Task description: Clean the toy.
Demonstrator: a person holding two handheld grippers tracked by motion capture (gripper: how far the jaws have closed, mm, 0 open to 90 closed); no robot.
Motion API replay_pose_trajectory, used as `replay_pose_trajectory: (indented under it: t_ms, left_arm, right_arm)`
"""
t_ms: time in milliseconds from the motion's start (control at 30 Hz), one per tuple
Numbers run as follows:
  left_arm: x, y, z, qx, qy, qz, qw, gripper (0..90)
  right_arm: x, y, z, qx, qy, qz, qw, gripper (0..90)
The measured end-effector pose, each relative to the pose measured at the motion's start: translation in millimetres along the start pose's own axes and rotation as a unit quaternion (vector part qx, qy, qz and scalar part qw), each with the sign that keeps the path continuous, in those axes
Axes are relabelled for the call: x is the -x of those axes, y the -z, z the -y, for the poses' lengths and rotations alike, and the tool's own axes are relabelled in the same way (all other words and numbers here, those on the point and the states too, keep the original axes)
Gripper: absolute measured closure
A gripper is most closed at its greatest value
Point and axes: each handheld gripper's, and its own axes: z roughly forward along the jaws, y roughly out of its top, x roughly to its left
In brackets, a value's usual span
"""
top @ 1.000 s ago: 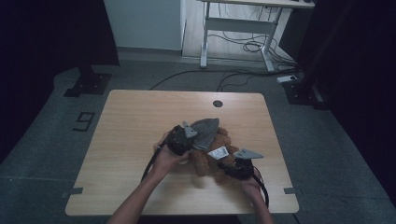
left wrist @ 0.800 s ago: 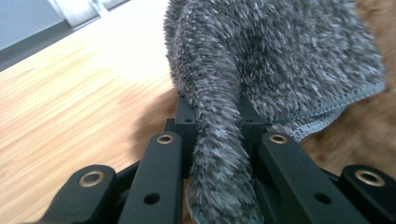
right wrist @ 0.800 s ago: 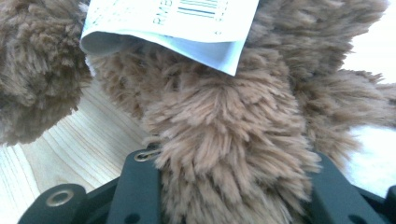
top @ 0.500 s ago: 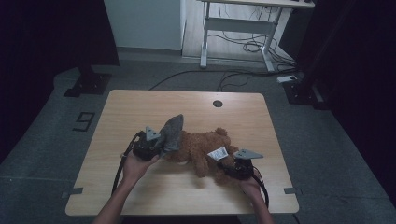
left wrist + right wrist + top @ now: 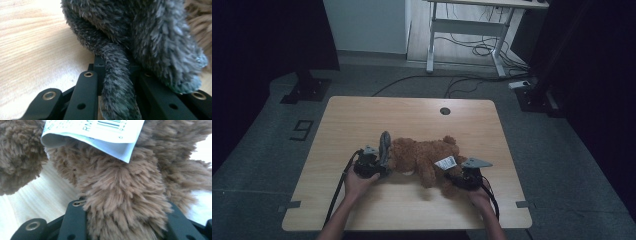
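The wooden table (image 5: 362,115) carries a brown teddy bear (image 5: 424,157) lying on its side near the front edge, stretched between the 2 grippers. A grey furry piece (image 5: 385,146), seemingly a garment or cover, stands up at the bear's left end; in the left gripper view it hangs as dark grey plush (image 5: 140,37) over the pale tabletop (image 5: 32,45), with brown fur just behind it at the right edge. The left gripper (image 5: 379,165) sits just beside that end, and its jaws are clamped tight on a thin strip of the grey plush. The right gripper (image 5: 457,179) is at the bear's other end, its jaws pressing on a brown limb (image 5: 120,202). A white printed label (image 5: 100,132) hangs from the bear just above that limb.
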Motion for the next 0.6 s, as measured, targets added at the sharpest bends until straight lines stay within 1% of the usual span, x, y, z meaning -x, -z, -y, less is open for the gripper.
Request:
replay_pose_trajectory:
  t_ms: [67,100,200,233,300,333,400,467,533,567,600]
  left_arm:
    - [-3.2,4.4,-6.1,0.002,-0.003,-0.009,1.0,76.0]
    - [-4.3,8.9,-10.0,0.007,-0.004,-0.014,0.9999,76.0]
    - [-4.2,28.2,-24.1,0.036,-0.012,-0.027,0.9989,75.9]
    - [-2.1,35.1,-29.3,0.047,-0.015,-0.029,0.9983,75.8]
    - [6.9,48.9,-42.3,0.07,-0.027,-0.026,0.9968,75.7]
    - [11.2,52.5,-47.0,0.075,-0.033,-0.024,0.9963,75.6]
    - [25.9,58.2,-60.1,0.087,-0.051,-0.017,0.9947,75.7]
    - [43.9,58.2,-72.5,0.093,-0.071,-0.006,0.9931,75.6]
    - [65.0,52.5,-83.3,0.096,-0.088,0.012,0.9914,75.6]
    - [79.6,47.2,-88.8,0.094,-0.1,0.025,0.9902,75.6]
    - [88.7,43.3,-91.9,0.093,-0.108,0.032,0.9893,75.6]
  right_arm:
    - [3.3,-3.6,-2.1,0.003,0.001,0.004,1.0,60.9]
    - [5.2,-5.6,-3.3,0.003,0.0,0.005,1.0,60.9]
    - [8.1,-10.8,-7.9,0.001,0.004,0.014,0.9999,61.1]
    - [8.6,-12.2,-8.9,0.001,0.005,0.016,0.9999,61.1]
    - [9.4,-14.0,-10.0,0.002,0.006,0.018,0.9998,61.1]
    - [9.6,-14.1,-10.1,0.002,0.007,0.018,0.9998,61.1]
    - [9.0,-13.6,-10.0,0.001,0.009,0.019,0.9998,61.1]
    - [7.6,-13.0,-9.7,0.002,0.012,0.021,0.9997,61.0]
    - [6.3,-12.3,-9.1,0.004,0.012,0.022,0.9997,61.0]
    - [6.1,-11.7,-8.7,0.003,0.013,0.022,0.9997,60.9]
    - [5.7,-11.1,-8.1,0.004,0.014,0.021,0.9997,61.0]
